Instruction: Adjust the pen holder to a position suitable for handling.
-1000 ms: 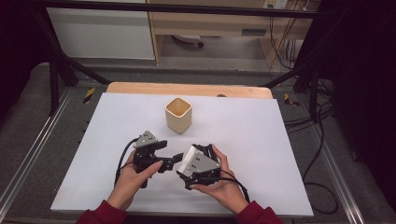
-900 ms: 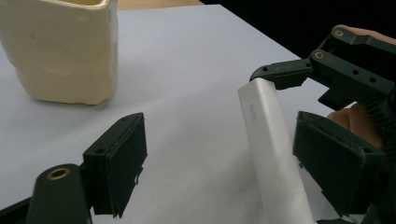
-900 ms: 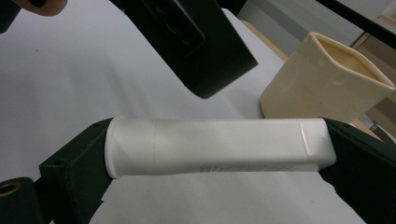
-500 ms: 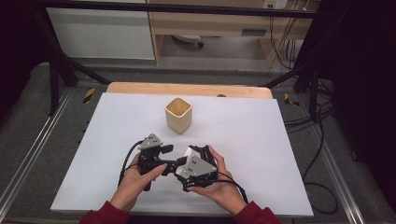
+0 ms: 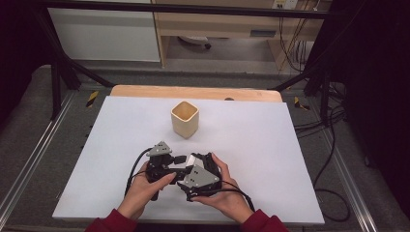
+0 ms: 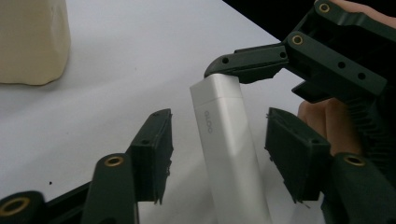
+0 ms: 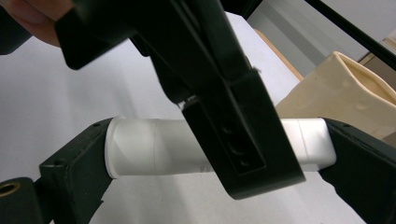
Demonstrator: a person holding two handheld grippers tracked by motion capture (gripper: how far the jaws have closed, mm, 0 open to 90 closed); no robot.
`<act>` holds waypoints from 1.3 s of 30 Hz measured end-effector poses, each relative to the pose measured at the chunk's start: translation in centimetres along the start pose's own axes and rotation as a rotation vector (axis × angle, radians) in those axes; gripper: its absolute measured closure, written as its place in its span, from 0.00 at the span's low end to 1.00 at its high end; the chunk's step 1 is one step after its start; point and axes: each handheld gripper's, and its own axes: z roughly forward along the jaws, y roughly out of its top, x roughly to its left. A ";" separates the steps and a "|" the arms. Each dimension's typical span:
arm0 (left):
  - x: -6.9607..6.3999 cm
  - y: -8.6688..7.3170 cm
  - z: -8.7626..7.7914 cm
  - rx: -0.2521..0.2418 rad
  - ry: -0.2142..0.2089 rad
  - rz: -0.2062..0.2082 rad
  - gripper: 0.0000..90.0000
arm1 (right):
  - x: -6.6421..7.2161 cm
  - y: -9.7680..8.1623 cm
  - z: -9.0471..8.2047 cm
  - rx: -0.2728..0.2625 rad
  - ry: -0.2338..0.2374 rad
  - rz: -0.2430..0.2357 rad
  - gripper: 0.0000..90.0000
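Near the front of the white table (image 5: 290,145), the two hands meet with their grippers facing each other. The right gripper (image 7: 219,154) clamps a white stick-shaped tube (image 7: 154,147) end to end — one jaw on its rounded base, the other on its squared cap end — so the tube lies crosswise between the jaws, held above the table surface. In the high view the tube shows as a small pale patch (image 5: 191,158) between the two tools, and the right gripper (image 5: 205,170) sits under the person's right hand (image 5: 225,193).

The left gripper (image 6: 219,154) straddles the same tube (image 6: 226,149) across its middle. Its jaws have just been closing in, yet a gap shows on each side between pad and tube, so they are not pressing on it. In the high view the left gripper (image 5: 175,162) points toward the right one, with the left hand (image 5: 142,191) wrapped around its body.

A cream square-sided cup (image 5: 184,119) stands upright farther back on the table, well apart from the tube and both tools — its side shows in the left gripper view (image 6: 32,42)
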 end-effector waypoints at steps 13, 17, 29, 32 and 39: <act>0.1 -0.3 0.5 0.025 -0.025 -0.026 0.63 | 0.6 0.2 0.3 0.002 0.010 -0.029 0.05; 0.5 -0.6 0.6 0.015 -0.040 -0.060 0.68 | 0.7 0.2 0.3 -0.001 0.011 -0.033 0.05; 0.5 -0.8 0.8 0.025 -0.031 -0.092 0.70 | 1.1 0.2 0.5 0.007 0.015 -0.047 0.05; 0.5 -0.8 0.9 0.032 -0.028 -0.101 0.71 | 1.1 0.2 0.6 0.010 0.014 -0.048 0.05; 0.8 -1.0 1.0 0.043 -0.043 -0.139 0.72 | 1.3 0.1 0.7 0.021 0.011 -0.040 0.05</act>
